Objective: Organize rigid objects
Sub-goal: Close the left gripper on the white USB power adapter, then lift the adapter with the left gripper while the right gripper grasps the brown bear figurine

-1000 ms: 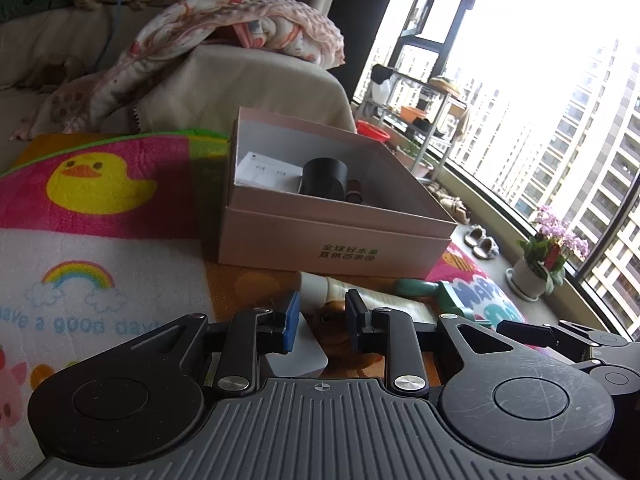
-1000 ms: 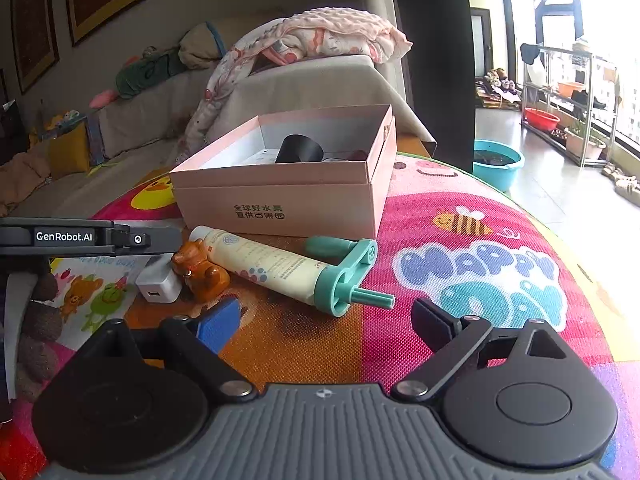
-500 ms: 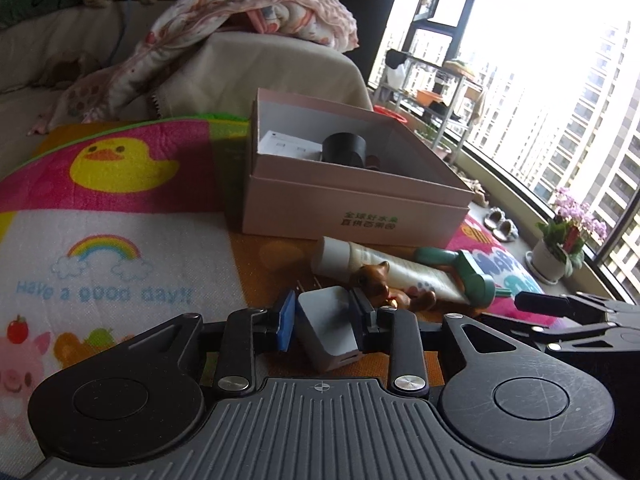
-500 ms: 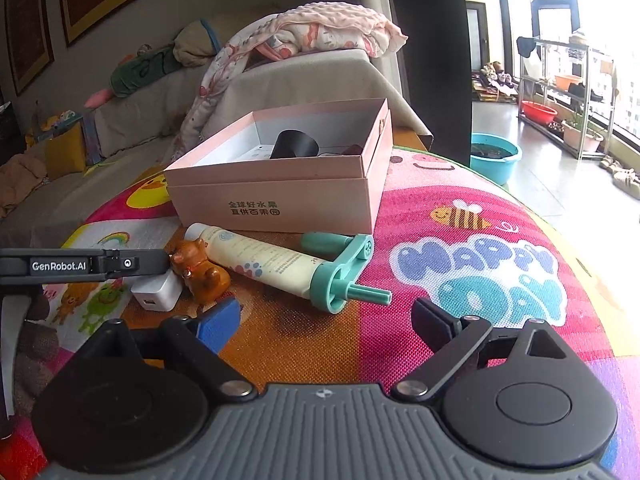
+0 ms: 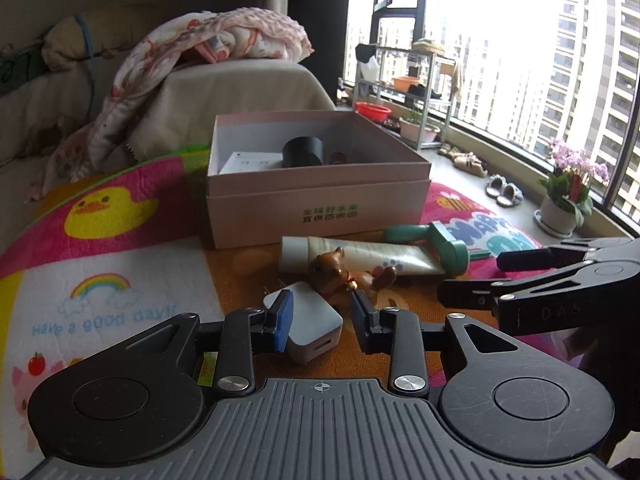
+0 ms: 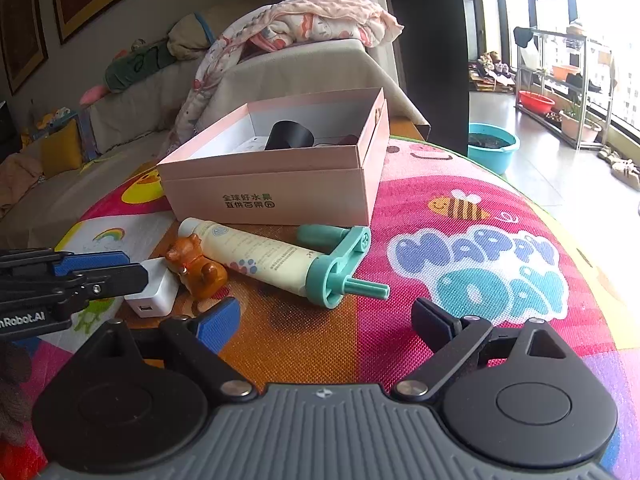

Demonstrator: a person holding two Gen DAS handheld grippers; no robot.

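Left gripper (image 5: 320, 316) hovers low over the play mat (image 5: 120, 248), its jaws just having been opening; the white charger (image 5: 310, 330) lies between them, touching the blue left pad while the right pad stands clear, so it is released. Right gripper (image 6: 326, 318) is spread wide and holds nothing. Just beyond the charger lies a brown bear figurine (image 5: 340, 274), touching a cream tube (image 6: 256, 254) fitted with a green squeezer (image 6: 340, 268). Behind these stands an open pink box (image 6: 280, 196) containing a black cylinder (image 6: 288, 136) and a white card (image 5: 248, 162).
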